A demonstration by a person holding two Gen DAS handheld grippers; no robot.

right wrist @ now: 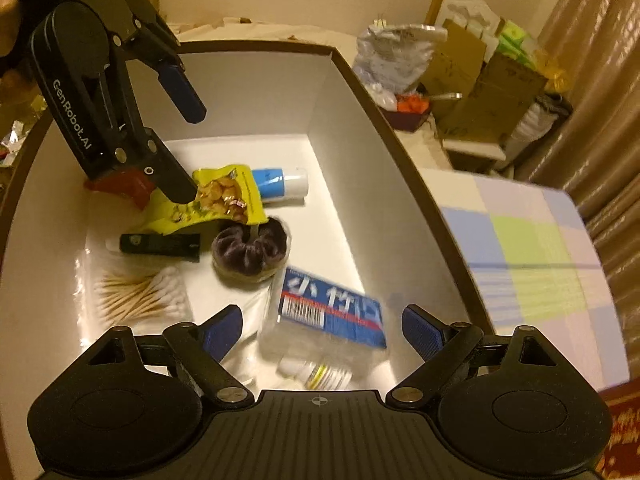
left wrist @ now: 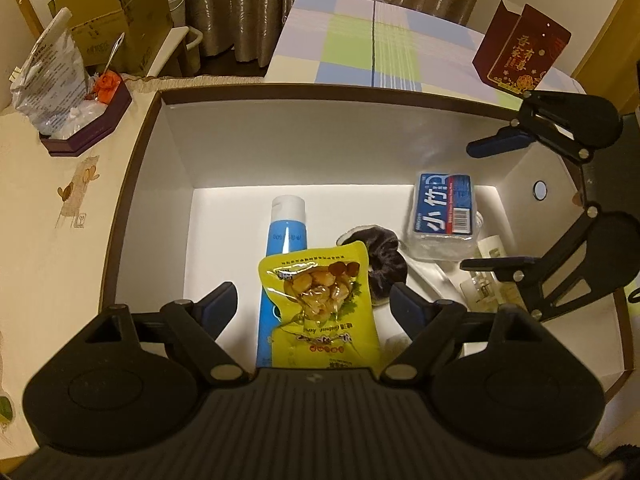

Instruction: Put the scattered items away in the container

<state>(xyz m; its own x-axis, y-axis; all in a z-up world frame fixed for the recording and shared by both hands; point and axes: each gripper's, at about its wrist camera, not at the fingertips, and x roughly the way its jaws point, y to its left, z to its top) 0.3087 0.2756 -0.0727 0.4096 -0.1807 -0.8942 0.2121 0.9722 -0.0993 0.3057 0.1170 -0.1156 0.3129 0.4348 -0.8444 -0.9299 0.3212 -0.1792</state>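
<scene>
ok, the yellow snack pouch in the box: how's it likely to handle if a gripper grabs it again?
Yellow snack pouch is probably floppy: in the right wrist view it bends over the blue tube. Its glossy film looks slippery. Likely light, lumpy contents, so it may sag from an edge grip.

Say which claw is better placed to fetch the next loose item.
Probably neither. Left claw and right claw both hang open over the box, straddling the yellow snack pouch and tissue pack. No loose item shows.
</scene>
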